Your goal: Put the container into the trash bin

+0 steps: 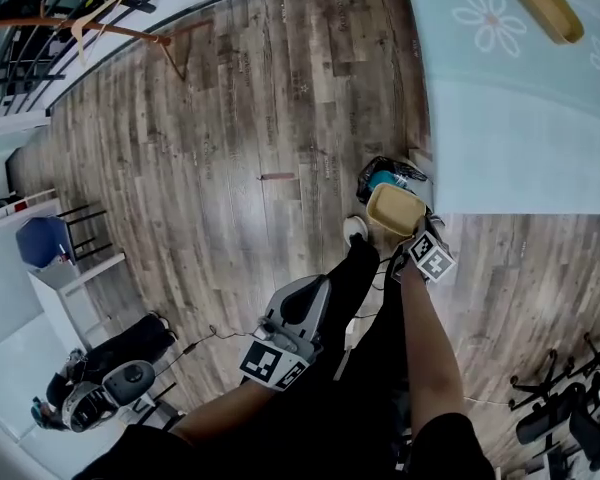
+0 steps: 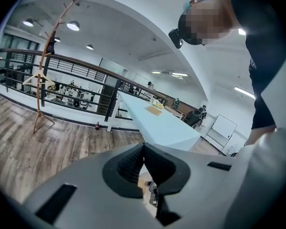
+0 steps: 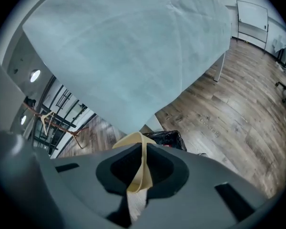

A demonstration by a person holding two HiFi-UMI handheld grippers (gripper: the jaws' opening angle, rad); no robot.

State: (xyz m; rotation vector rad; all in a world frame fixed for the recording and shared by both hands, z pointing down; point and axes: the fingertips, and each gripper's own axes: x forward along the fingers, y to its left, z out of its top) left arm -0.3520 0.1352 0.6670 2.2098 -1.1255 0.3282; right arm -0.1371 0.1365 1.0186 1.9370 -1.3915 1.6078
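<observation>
My right gripper (image 1: 412, 236) is shut on the rim of a shallow tan container (image 1: 394, 210), held in the air just above the trash bin (image 1: 383, 176), a black-bag-lined bin on the floor at the table's corner. In the right gripper view the container's thin tan edge (image 3: 141, 165) runs between the jaws, with the trash bin (image 3: 165, 139) beyond it. My left gripper (image 1: 298, 303) hangs low by the person's legs, shut and empty; in the left gripper view its jaws (image 2: 144, 162) meet with nothing between them.
A long table with a pale blue flowered cloth (image 1: 520, 98) fills the upper right, with another tan container (image 1: 548, 5) on it. A wooden coat stand (image 1: 130, 30) stands at the upper left. Office chairs (image 1: 565, 408) sit at the lower right. A shoe (image 1: 354, 230) is beside the bin.
</observation>
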